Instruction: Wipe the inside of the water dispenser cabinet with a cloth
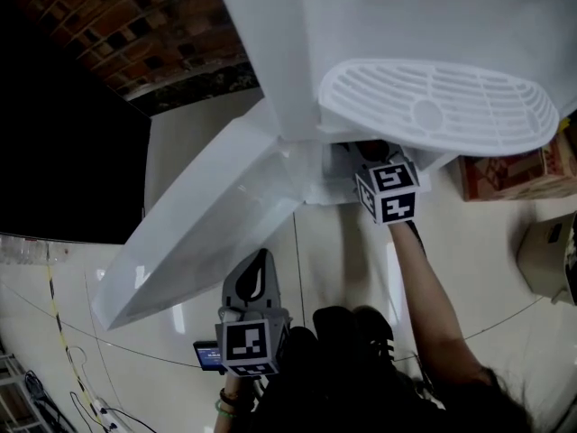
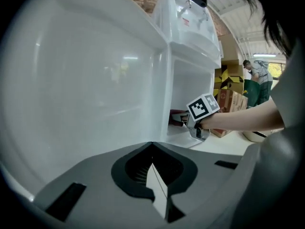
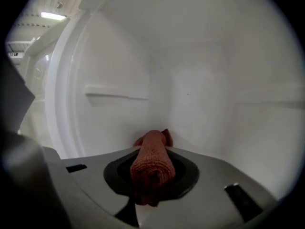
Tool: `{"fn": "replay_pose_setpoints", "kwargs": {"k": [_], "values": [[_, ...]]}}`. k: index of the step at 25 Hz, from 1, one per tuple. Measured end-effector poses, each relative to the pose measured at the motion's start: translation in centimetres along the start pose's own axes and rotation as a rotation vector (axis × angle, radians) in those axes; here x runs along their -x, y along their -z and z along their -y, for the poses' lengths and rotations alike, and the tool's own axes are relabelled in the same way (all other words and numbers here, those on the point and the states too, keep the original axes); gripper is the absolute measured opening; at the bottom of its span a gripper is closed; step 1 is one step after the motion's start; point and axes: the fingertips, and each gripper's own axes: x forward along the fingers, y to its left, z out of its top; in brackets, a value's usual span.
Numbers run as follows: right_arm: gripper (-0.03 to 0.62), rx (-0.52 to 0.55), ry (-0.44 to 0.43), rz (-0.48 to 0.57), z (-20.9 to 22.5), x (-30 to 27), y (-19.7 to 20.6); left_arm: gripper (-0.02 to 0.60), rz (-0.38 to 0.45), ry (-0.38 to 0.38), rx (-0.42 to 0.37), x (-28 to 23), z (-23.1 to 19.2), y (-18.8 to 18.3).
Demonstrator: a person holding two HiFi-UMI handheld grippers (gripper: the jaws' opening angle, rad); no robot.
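Water dispenser cabinet (image 3: 200, 94) was smooth white plastic inside, closing around the right gripper (image 3: 152, 149) on every side. A shallow ledge (image 3: 116, 96) ran along the wall up and to the left of its tips. Outside, the open cabinet door (image 2: 86, 80) stood just left of the left gripper (image 2: 152, 144) and filled most of that gripper's view. The ribbed white drip tray (image 1: 437, 106) jutted out above the right gripper's marker cube. Glossy cream tiled floor (image 1: 343, 260) lay under both tools, with a brick wall (image 1: 117, 25) far ahead of the left one and cardboard boxes (image 1: 509, 174) off to the right of the right one. A person (image 2: 257, 80) bent over more boxes well beyond the right gripper.

The right gripper reached into the cabinet with its jaws clamped on a rolled reddish-brown terry cloth (image 3: 152, 163). The far end of the roll poked past the tips to the seam where the back wall met the cabinet floor. The left gripper hung low outside the cabinet, jaws drawn together with nothing between them, touching nothing
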Motion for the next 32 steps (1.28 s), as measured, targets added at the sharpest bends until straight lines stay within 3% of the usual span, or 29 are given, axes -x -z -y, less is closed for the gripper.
{"fn": "replay_pose_setpoints", "kwargs": {"k": [3,7,11,14,17,25,28,32], "values": [[0.074,-0.032,0.155,-0.021,4.0,1.6,0.8,0.003,-0.015,0.020,0.016,-0.1,0.3,0.4],[0.074,-0.112,0.297,-0.009,6.8,3.8,1.7,0.003,-0.033,0.005,0.059,-0.1,-0.4,0.9],[0.074,-0.152,0.405,-0.004,8.0,5.4,2.5,0.003,-0.031,0.000,0.059,-0.1,-0.6,0.9],[0.074,-0.160,0.433,-0.010,8.3,5.9,2.9,0.003,-0.033,-0.002,0.058,0.1,-0.7,1.0],[0.074,-0.177,0.375,0.024,7.1,5.9,1.9,0.003,-0.034,-0.004,0.062,0.3,-0.8,1.1],[0.075,-0.110,-0.010,0.111,-6.8,5.9,-0.6,0.003,-0.033,0.008,0.058,0.3,-0.2,1.1],[0.075,-0.088,-0.038,0.072,-8.2,5.6,1.1,0.003,-0.039,0.001,0.066,0.4,-0.4,1.3],[0.075,-0.109,0.039,0.040,-4.9,6.4,2.9,0.003,-0.041,-0.009,0.074,0.4,-0.8,1.4]]}}
